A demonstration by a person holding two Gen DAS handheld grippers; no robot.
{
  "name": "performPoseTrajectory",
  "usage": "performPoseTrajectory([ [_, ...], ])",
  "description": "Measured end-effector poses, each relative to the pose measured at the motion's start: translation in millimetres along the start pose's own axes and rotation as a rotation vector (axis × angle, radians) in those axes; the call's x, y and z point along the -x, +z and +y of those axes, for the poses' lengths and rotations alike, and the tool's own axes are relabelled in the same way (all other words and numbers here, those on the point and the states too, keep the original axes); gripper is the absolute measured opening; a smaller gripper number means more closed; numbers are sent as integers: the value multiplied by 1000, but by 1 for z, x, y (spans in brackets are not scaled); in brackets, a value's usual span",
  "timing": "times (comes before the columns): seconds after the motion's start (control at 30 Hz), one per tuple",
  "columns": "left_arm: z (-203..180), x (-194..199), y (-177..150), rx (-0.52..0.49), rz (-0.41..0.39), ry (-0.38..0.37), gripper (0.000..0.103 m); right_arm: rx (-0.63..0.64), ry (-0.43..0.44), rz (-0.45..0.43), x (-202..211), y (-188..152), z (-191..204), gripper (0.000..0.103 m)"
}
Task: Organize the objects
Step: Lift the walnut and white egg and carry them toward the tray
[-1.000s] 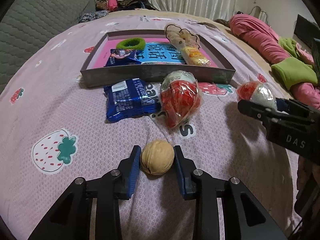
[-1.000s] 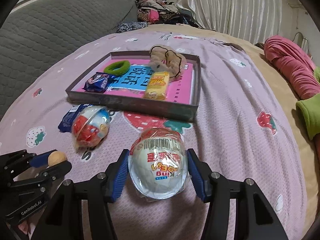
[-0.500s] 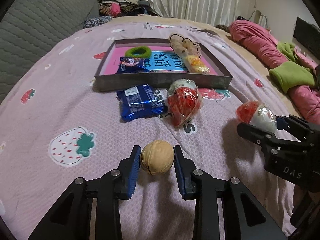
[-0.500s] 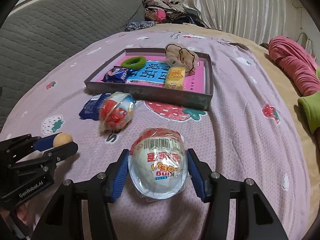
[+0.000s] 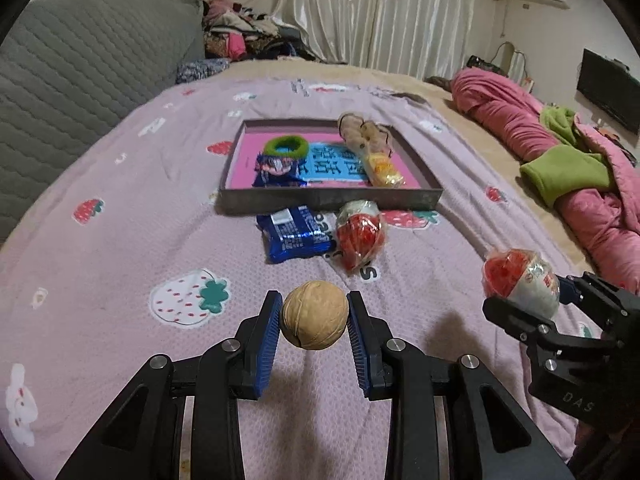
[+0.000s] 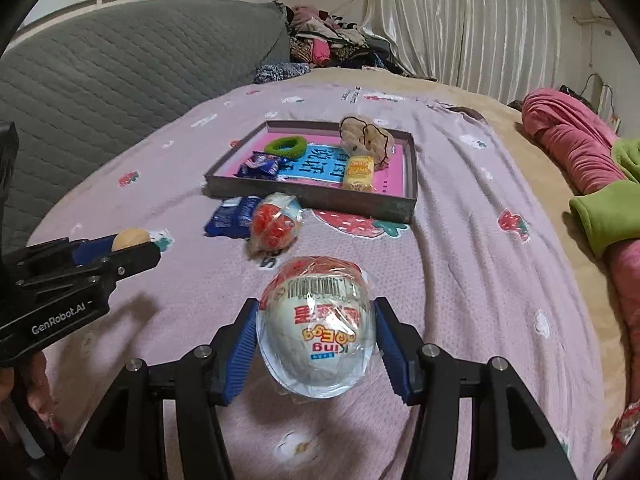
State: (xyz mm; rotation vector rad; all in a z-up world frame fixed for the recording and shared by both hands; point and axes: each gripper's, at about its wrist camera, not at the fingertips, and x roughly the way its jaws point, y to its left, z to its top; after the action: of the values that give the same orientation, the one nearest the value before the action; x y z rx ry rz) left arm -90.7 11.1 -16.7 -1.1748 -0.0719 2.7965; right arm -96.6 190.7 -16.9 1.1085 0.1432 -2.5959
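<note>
My left gripper (image 5: pixel 314 314) is shut on a tan walnut (image 5: pixel 315 314), held above the pink bedspread. My right gripper (image 6: pixel 316 334) is shut on a wrapped red-and-white toy egg (image 6: pixel 318 328); the same egg (image 5: pixel 520 282) shows at the right of the left wrist view. Further off lies a grey shallow box (image 5: pixel 332 200) with a pink bottom, holding a green hair ring (image 5: pixel 286 147), a small blue packet (image 5: pixel 276 170), a yellow snack (image 5: pixel 384 170) and a beige plush (image 5: pixel 362 132). In front of the box rest a blue biscuit packet (image 5: pixel 294 234) and a second wrapped egg (image 5: pixel 360 236).
A grey quilted headboard (image 6: pixel 120 72) runs along the left. Pink and green bedding (image 5: pixel 568 168) is heaped at the right. Clothes (image 6: pixel 328 46) are piled beyond the bed by white curtains. A hand (image 6: pixel 28 380) holds the left gripper at the left edge.
Both grippers have risen and drawn back from the box, which now looks smaller and farther. Walnut and egg stayed gripped throughout.
</note>
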Motion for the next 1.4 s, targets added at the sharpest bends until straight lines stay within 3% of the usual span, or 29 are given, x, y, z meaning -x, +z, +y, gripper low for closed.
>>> performPoseTrajectory([
  [0.8, 17, 110, 14, 18, -159, 18, 33, 32, 18, -186, 93, 31, 50, 56],
  [1.4, 19, 116, 32, 13, -184, 36, 33, 48, 11, -233, 106, 54, 55, 56],
])
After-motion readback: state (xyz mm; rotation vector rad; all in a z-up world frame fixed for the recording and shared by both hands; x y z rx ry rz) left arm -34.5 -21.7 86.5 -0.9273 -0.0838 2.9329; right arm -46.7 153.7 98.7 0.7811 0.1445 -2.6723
